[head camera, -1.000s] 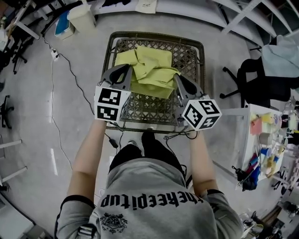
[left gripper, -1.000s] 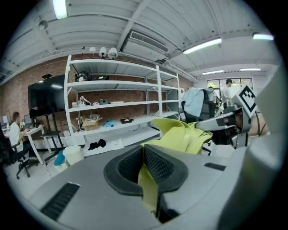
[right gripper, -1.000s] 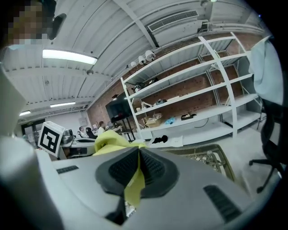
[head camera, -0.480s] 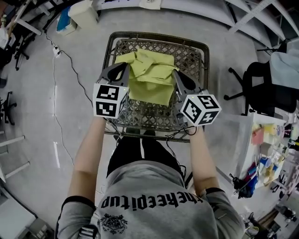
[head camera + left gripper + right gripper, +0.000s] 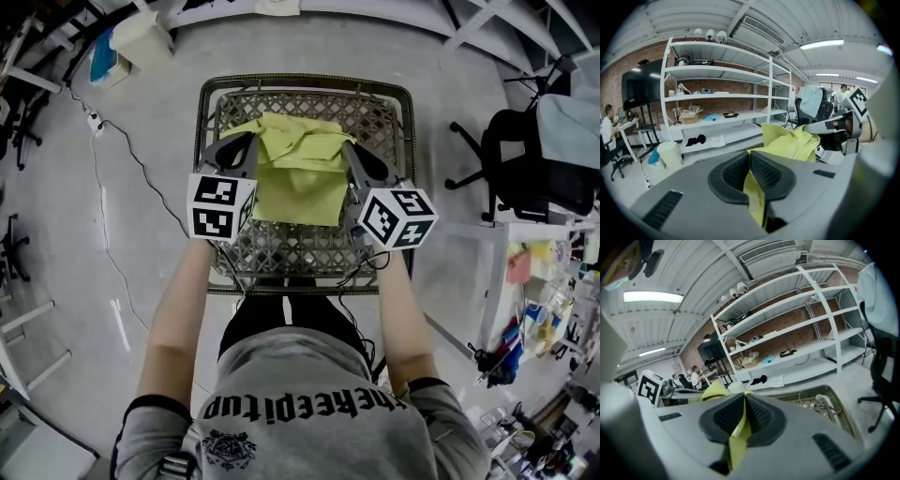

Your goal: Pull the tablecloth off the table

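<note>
A yellow-green tablecloth (image 5: 298, 169) hangs bunched between my two grippers above a woven metal table (image 5: 375, 112). My left gripper (image 5: 246, 148) is shut on the cloth's left edge; in the left gripper view the fabric (image 5: 754, 199) is pinched between the black ribbed pads (image 5: 765, 172) and billows beyond them (image 5: 787, 140). My right gripper (image 5: 354, 155) is shut on the cloth's right edge; in the right gripper view a strip of the cloth (image 5: 737, 437) runs down between its pads (image 5: 757, 414). The table's lattice top (image 5: 811, 404) shows beyond the right gripper.
A black office chair (image 5: 534, 164) stands to the right of the table, with a cluttered white bench (image 5: 553, 309) nearer me. A bin (image 5: 141, 37) and a cable (image 5: 103, 187) lie on the floor at the left. White shelving (image 5: 717, 98) stands ahead.
The cloth has been drawn nearer to me and hangs more squarely between the grippers, which stay shut on it. More of the table's far side is bare.
</note>
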### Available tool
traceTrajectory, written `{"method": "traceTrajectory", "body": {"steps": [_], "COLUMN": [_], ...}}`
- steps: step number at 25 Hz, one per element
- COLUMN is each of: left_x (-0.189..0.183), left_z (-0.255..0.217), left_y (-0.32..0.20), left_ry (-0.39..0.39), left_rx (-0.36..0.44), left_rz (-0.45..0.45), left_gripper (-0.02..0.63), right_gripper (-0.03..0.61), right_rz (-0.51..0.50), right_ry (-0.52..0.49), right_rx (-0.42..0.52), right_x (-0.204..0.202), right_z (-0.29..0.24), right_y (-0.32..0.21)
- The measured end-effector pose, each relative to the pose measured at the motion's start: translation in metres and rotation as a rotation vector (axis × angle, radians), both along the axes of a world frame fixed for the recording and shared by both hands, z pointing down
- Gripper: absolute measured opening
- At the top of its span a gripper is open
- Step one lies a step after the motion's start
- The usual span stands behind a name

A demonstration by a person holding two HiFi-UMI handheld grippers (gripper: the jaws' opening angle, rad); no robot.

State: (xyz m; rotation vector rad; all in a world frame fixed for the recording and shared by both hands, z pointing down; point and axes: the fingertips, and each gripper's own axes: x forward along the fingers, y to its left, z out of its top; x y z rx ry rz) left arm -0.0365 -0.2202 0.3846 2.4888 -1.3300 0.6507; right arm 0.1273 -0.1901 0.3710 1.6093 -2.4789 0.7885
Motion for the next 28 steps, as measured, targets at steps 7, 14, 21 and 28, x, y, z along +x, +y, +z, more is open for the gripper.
{"method": "traceTrajectory", "body": {"steps": [7,14,21,28], "left_x": [0.004,0.006,-0.001,-0.03], "left_z": [0.026,0.056,0.063,0.067], "left_y": [-0.034,-0.055,-0.075,-0.078], "left_ry": [-0.008,-0.012,0.013,0.02], "left_rx": [-0.045,-0.085,-0.055,-0.061], "left_rz": [0.038,0.049,0.001,-0.08], "left_gripper": [0.026,0.026,0.028,0.028], "right_gripper": [0.018,0.018,0.045,0.091], "right_rz": [0.041,0.069,0.097,0.126], "right_ry": [0.034,0.04,0.048,0.059], "right_rx": [-0.057,-0.135,-0.186,-0.181], "right_x": [0.003,0.006,0.008,0.016], "right_z": [0.025,0.058,0.078,0.083], "right_y": [-0.033,-0.058,-0.07,-0.072]}}
